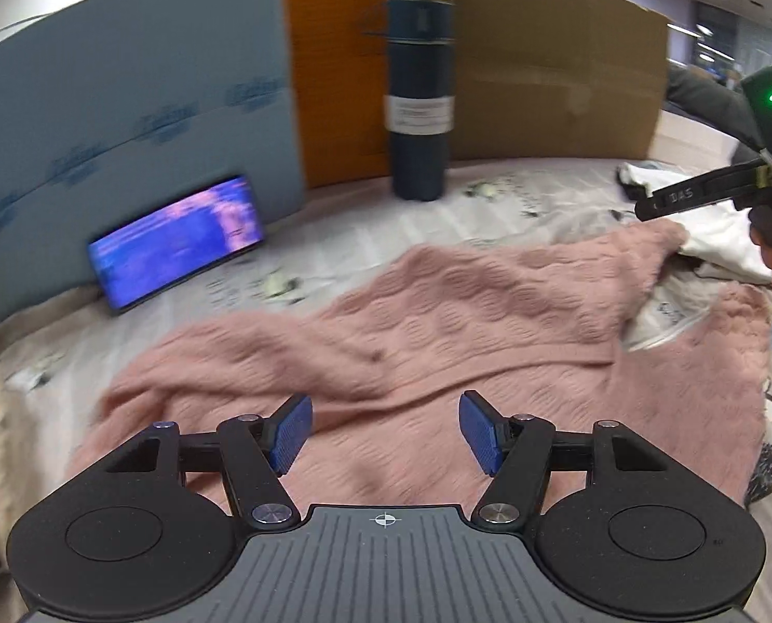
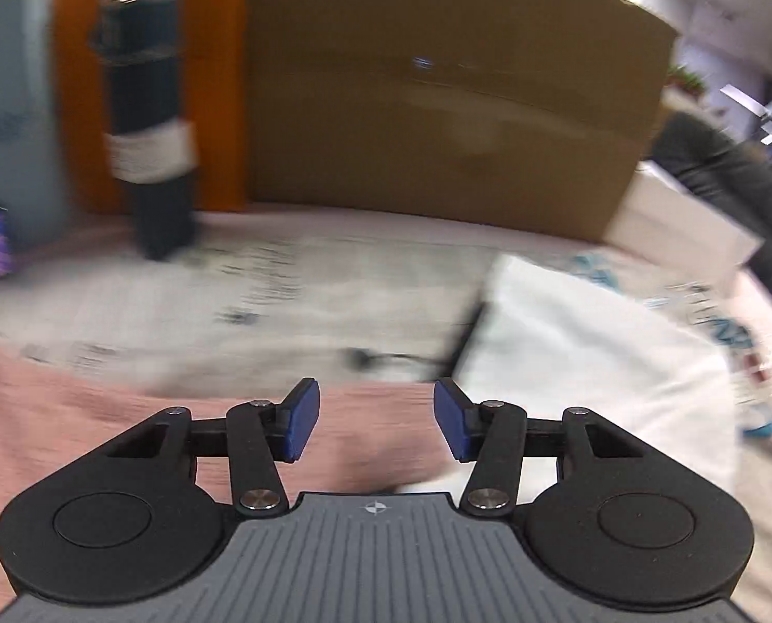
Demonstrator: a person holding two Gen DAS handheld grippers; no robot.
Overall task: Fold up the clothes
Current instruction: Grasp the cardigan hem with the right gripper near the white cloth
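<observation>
— Left gripper (image 1: 386, 433)?
— Jaws parted, grasping nothing, poised above pink sweater (image 1: 437, 322) spread on printed sheet (image 1: 365, 228).
— Right gripper (image 2: 375, 423)?
— Likewise released, empty, over sweater's edge beside white garment (image 2: 583, 342).
— Beyond?
— Dark bottle (image 1: 419, 98) upright before cardboard (image 1: 557, 62).

Bed (image 1: 386, 218) spread with a pale printed sheet. Pink knitted sweater (image 1: 437, 342) lying rumpled across the near part, one sleeve folded over the body. White garment (image 2: 583, 342) at the right edge, partly under the sweater. Dark blue flask (image 1: 419, 98) upright at the far edge before cardboard panels (image 1: 557, 78). Lit phone (image 1: 178, 241) propped at the far left corner.
</observation>
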